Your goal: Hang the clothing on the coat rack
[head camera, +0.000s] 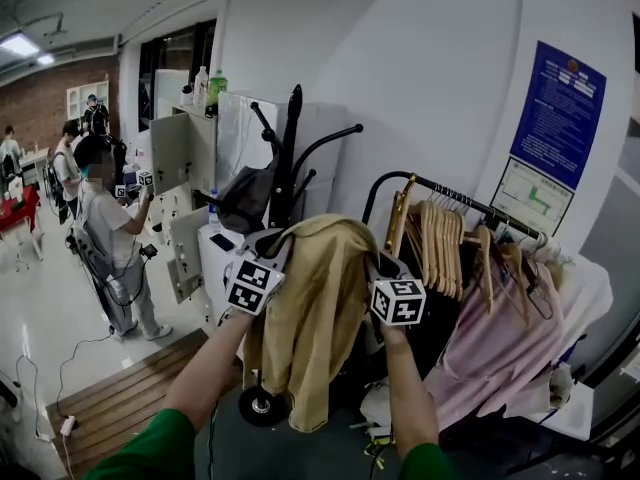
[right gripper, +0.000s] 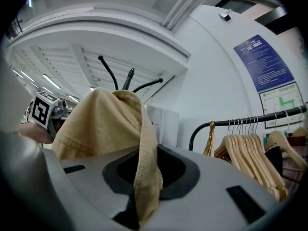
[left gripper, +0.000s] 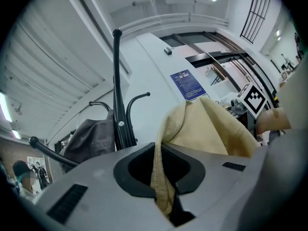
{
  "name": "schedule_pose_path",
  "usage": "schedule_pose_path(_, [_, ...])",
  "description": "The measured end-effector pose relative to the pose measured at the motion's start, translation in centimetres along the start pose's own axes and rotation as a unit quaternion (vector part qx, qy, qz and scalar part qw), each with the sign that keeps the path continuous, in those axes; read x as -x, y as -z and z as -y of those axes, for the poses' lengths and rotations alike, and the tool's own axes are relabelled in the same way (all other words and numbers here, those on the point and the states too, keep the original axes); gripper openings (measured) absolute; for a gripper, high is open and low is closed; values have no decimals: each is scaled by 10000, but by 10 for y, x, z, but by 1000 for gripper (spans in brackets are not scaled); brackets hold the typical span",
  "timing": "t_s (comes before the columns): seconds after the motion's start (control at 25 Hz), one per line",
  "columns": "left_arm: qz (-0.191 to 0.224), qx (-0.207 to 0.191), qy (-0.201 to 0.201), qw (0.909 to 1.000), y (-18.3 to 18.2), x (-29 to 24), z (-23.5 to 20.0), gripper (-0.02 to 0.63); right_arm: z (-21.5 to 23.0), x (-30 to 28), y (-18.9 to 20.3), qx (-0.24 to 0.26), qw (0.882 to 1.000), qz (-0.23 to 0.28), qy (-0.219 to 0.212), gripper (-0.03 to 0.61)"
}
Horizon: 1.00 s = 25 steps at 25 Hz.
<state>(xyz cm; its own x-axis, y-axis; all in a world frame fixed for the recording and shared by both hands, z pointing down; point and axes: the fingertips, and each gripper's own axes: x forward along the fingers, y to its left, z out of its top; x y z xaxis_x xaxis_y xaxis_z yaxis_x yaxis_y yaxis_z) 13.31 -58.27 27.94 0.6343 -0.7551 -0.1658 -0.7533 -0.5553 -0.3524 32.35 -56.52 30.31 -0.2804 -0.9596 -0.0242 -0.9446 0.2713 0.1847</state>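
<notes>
A tan garment (head camera: pixel 315 313) hangs between my two grippers in front of a black coat rack (head camera: pixel 287 148). My left gripper (head camera: pixel 272 258) is shut on the garment's left upper edge. My right gripper (head camera: pixel 375 268) is shut on its right upper edge. In the left gripper view the tan cloth (left gripper: pixel 161 177) runs out of the jaws, with the coat rack pole (left gripper: pixel 117 85) just behind. In the right gripper view the tan cloth (right gripper: pixel 144 177) is pinched in the jaws and the rack's hooks (right gripper: pixel 130 78) rise beyond it. A dark grey garment (head camera: pixel 245 196) hangs on the rack.
A clothes rail (head camera: pixel 455 200) with several wooden hangers (head camera: pixel 440 243) and pink clothing (head camera: pixel 500 343) stands at the right. The rack's round base (head camera: pixel 262 406) sits on the floor below. A person (head camera: pixel 115 253) stands at the left by white cabinets (head camera: pixel 185 153). A blue notice (head camera: pixel 557 113) is on the wall.
</notes>
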Motion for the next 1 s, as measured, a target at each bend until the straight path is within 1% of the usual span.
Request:
schedule_pose_path(0.24, [-103, -455, -62, 9989, 10, 8, 15, 23, -14, 5, 13, -48, 9999, -80, -143, 66])
schedule_pose_path(0.48, [-264, -1038, -13, 9943, 14, 18, 38, 23, -29, 15, 22, -100, 9996, -84, -250, 66])
schedule_pose_path(0.64, [-370, -1053, 256, 9934, 25, 23, 66, 23, -37, 19, 28, -163, 9993, -81, -313, 66])
schedule_pose_path(0.76, [-352, -1003, 415, 9935, 30, 24, 87, 23, -46, 22, 30, -171, 9992, -68, -367, 66])
schedule_pose_path(1.0, [-276, -904, 539, 9941, 30, 26, 107, 21, -63, 31, 34, -144, 9988, -14, -477, 66])
